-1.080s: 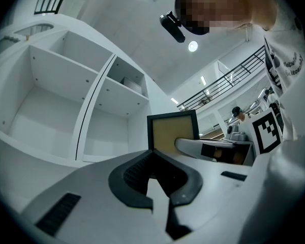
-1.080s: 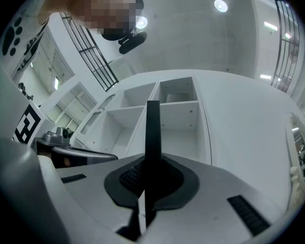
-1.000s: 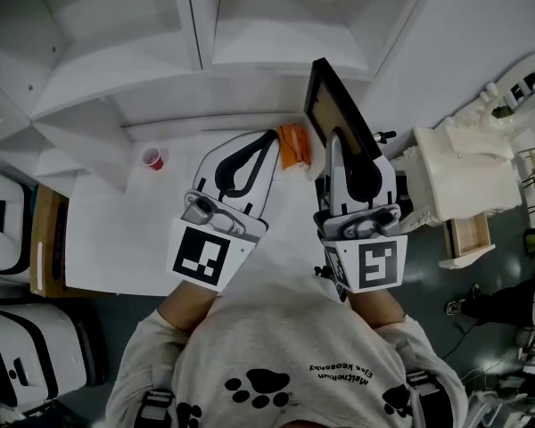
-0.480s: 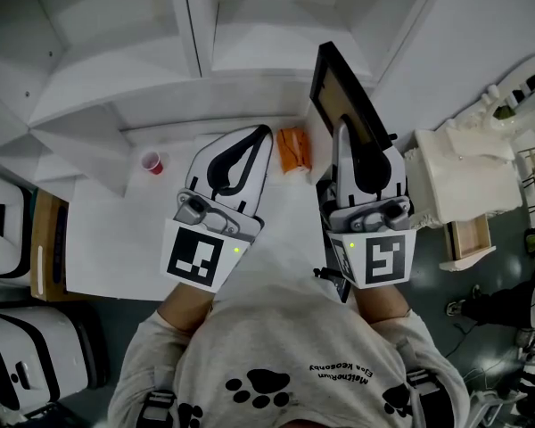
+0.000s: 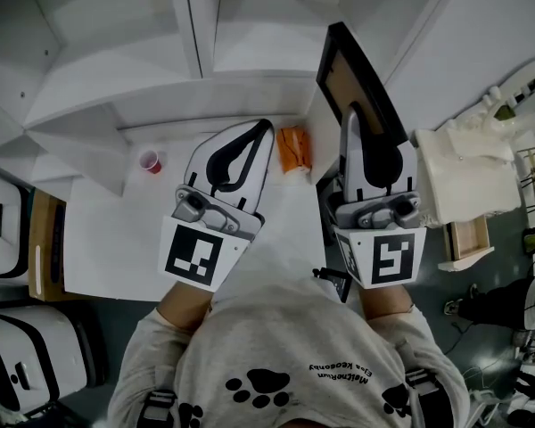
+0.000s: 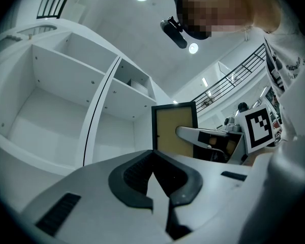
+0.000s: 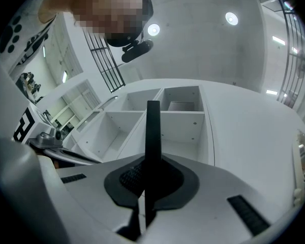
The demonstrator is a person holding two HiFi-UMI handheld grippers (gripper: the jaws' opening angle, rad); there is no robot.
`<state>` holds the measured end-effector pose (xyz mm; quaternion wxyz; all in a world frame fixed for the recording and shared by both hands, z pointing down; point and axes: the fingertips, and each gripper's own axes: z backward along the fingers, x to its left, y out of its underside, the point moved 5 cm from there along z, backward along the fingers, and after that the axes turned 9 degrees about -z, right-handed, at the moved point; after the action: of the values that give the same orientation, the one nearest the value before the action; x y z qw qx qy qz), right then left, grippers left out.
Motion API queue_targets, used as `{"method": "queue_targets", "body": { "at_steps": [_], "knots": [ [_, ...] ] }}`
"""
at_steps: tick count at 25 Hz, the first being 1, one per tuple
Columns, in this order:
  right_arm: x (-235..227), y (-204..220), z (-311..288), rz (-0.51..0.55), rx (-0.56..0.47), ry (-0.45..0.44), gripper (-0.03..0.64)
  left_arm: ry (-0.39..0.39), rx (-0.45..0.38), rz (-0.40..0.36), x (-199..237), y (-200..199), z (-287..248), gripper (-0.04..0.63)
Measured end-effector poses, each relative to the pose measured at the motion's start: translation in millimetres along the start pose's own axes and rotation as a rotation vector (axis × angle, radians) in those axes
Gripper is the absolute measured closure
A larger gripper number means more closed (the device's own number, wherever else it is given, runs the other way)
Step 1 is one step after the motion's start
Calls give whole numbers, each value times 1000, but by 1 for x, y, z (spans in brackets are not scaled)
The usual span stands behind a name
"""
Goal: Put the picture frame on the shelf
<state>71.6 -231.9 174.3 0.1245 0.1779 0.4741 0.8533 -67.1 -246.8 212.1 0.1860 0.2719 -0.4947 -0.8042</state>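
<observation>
The picture frame [image 5: 349, 71], black-edged with a tan face, stands tilted in front of the white shelf unit [image 5: 250, 47]. My right gripper [image 5: 351, 116] is shut on its lower edge. In the right gripper view the frame [image 7: 153, 128] shows edge-on between the pads, with open shelf compartments [image 7: 180, 122] behind it. My left gripper [image 5: 266, 128] hovers left of the frame over the table, tips together and holding nothing. The left gripper view shows its tips [image 6: 153, 154] meeting, the frame [image 6: 174, 128] beyond them, and a large compartment [image 6: 51, 111] to the left.
A small red cup [image 5: 152, 160] and an orange object [image 5: 293, 147] sit on the white table [image 5: 116, 230] under the shelf. A white machine [image 5: 464, 172] stands at the right. White cases [image 5: 9, 221] are on the floor at the left.
My right gripper has carried the frame up the picture, closer to the shelf. My left gripper has shifted slightly the same way.
</observation>
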Motion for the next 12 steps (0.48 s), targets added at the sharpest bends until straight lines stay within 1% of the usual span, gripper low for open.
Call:
{"method": "queue_targets", "body": {
  "at_steps": [6,10,12],
  "knots": [
    [-5,-1,-9,57,-5,2,575,4,-3,3,2,2,-4,575],
    [-5,-5,-21,74,-31,24,575,3,-2,6,4,5,-7,575],
    [-7,-5,-25,99,-33,27,575,2,1,8,5,6,-8,575]
  ]
}}
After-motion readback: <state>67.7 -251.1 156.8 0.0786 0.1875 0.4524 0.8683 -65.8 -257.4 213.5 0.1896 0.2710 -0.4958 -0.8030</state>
